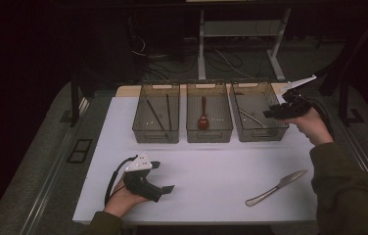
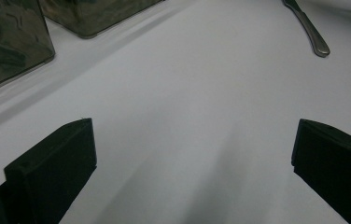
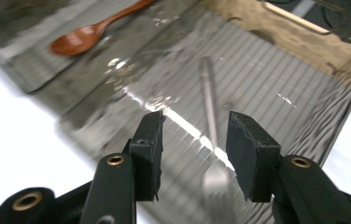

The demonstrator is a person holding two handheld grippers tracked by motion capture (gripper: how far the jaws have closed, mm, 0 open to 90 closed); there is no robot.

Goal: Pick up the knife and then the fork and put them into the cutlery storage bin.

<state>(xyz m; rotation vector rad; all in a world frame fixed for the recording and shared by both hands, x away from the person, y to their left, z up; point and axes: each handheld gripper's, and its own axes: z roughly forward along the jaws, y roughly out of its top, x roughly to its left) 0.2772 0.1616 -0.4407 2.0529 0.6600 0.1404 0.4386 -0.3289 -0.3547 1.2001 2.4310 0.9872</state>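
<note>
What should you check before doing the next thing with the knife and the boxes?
1. Fork lies in the right box, free of the right tool: ok.
2. Right tool's jaws apart with nothing between them: ok.
3. Left tool open and holding nothing: ok.
4. Knife lies alone on the white table, easy to reach: ok.
5. Which box the knife belongs in: cannot tell.
6. Red spoon lies in the middle box, out of the way: ok.
</note>
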